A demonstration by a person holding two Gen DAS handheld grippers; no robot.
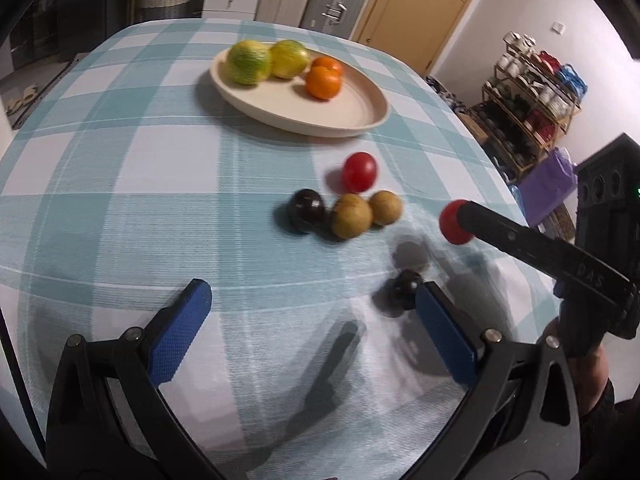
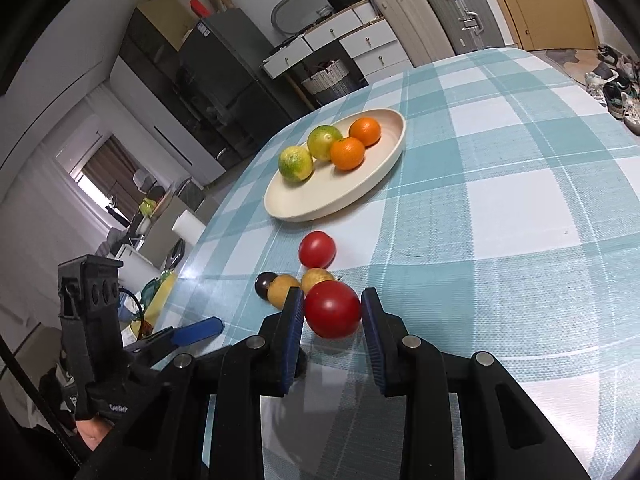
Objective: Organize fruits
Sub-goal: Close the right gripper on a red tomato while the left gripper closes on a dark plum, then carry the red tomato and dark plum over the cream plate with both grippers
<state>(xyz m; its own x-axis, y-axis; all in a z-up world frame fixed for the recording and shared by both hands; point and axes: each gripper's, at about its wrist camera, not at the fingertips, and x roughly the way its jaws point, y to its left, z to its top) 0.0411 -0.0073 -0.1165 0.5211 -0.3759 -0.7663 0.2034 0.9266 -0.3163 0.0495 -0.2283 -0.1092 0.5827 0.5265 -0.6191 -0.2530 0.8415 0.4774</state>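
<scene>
My right gripper (image 2: 332, 304) is shut on a red tomato (image 2: 333, 309), held just above the checked cloth; the left wrist view shows that tomato (image 1: 454, 224) at the gripper's tip. My left gripper (image 1: 312, 292) is open and holds nothing, and a dark plum (image 1: 404, 290) lies against its right finger. On the cloth sit a second tomato (image 1: 359, 172), another plum (image 1: 306, 210) and two brown fruits (image 1: 351, 216). Beyond them a cream plate (image 1: 376, 120) holds two green-yellow citrus (image 1: 248, 62) and two oranges (image 1: 323, 82).
The table's right edge drops away toward a shelf rack (image 1: 532, 104) and a purple bag (image 1: 548, 184). Cabinets and suitcases (image 2: 452, 8) stand behind the far edge. Bare cloth lies left of the fruit cluster and right of the plate (image 2: 320, 208).
</scene>
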